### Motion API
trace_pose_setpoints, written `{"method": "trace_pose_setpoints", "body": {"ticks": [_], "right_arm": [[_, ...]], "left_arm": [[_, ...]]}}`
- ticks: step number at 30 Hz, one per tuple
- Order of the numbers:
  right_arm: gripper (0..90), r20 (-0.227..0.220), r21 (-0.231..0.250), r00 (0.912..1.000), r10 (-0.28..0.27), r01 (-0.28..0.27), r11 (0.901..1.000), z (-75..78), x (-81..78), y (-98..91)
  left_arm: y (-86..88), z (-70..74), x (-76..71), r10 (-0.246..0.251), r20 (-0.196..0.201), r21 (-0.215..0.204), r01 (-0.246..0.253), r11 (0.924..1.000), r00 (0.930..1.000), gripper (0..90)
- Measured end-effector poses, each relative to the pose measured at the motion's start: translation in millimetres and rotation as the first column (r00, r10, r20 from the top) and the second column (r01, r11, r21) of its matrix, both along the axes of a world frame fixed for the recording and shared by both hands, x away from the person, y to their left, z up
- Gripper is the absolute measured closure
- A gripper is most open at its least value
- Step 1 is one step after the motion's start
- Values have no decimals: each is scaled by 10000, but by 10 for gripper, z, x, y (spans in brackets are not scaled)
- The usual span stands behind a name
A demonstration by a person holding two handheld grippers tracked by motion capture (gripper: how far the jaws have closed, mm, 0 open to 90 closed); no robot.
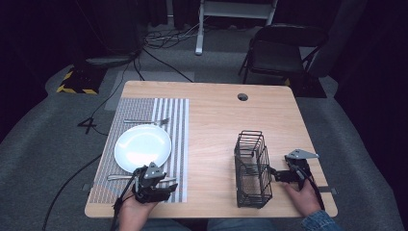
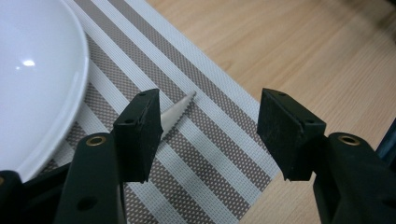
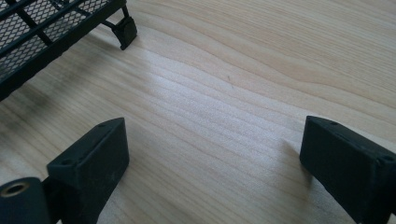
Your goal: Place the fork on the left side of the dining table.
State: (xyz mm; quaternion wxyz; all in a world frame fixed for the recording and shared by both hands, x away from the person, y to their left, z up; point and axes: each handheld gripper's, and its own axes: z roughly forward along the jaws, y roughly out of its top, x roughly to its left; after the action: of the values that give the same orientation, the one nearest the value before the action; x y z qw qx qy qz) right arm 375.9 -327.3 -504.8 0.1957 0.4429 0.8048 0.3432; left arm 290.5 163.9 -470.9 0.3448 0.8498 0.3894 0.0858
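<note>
A white plate [image 1: 143, 147] lies on a striped placemat [image 1: 175, 125] on the left half of the wooden table. A fork [image 1: 146, 121] rests on the mat beyond the plate, and a knife [image 1: 119, 177] on the near side of it. My left gripper [image 1: 171, 184] hovers open over the mat's near right corner. In the left gripper view the left gripper [image 2: 212, 123] stands open, with the knife tip [image 2: 180, 107] just past its left jaw and the plate [image 2: 32, 70] at the left. My right gripper [image 1: 275, 174] is open beside a black wire basket [image 1: 252, 168]. In the right gripper view the right gripper [image 3: 212, 149] holds nothing over bare wood, and the basket [image 3: 46, 28] corner shows.
A round cable hole [image 1: 243, 96] sits near the table's far edge. Beyond the table stand a folding chair [image 1: 279, 50] and a white desk leg [image 1: 199, 29], with cables on the grey floor. Bare wood [image 1: 211, 139] lies between the mat and the basket.
</note>
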Motion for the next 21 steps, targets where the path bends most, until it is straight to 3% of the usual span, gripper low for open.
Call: {"method": "trace_pose_setpoints", "body": {"ticks": [10, 16, 21], "right_arm": [[86, 3, 2, 10000, 24, -24, 10000, 1, -2, -1], [92, 14, 3, 10000, 45, -45, 10000, 2, -4, -1], [97, 9, 15, 10000, 61, -61, 10000, 3, -8, -1]], "left_arm": [[-115, -102, -26, -149, 34, 711, 146, 9974, 9999, 354], [-200, -172, -57, -300, 35, 1515, 291, 9880, 9995, 331], [-201, -185, -68, -271, 141, 1396, 249, 9899, 9995, 314]]}}
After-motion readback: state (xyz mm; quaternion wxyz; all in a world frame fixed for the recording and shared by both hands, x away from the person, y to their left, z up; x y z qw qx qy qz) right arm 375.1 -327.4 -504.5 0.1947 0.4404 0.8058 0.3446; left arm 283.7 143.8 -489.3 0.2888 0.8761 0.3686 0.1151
